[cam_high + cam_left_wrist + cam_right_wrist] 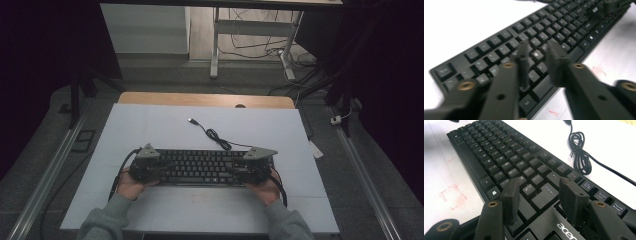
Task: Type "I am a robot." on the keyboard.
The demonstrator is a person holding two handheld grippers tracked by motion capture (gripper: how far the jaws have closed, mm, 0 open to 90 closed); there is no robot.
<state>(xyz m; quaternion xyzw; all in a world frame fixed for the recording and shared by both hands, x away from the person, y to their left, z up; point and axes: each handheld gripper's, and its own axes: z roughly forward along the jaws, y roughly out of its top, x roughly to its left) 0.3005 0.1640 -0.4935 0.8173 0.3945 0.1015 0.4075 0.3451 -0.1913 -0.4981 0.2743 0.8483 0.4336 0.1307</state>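
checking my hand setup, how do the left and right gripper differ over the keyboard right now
The left gripper has its jaws close together with a narrow gap, over the letter keys of the keyboard; the right gripper has its jaws wider apart, over the enter key end. Both hover at opposite ends of the keyboard with nothing clamped between the jaws.

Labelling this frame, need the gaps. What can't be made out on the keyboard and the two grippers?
- Left gripper, left gripper view: blurred; whether its pads press a key on the keyboard cannot be told.
- Right gripper, right gripper view: the keyboard's near end is cut off by the bottom edge.
- High view: key legends too small; both hands hide the keyboard's front corners.
- Cable, high view: its join to the keyboard is too small to see.
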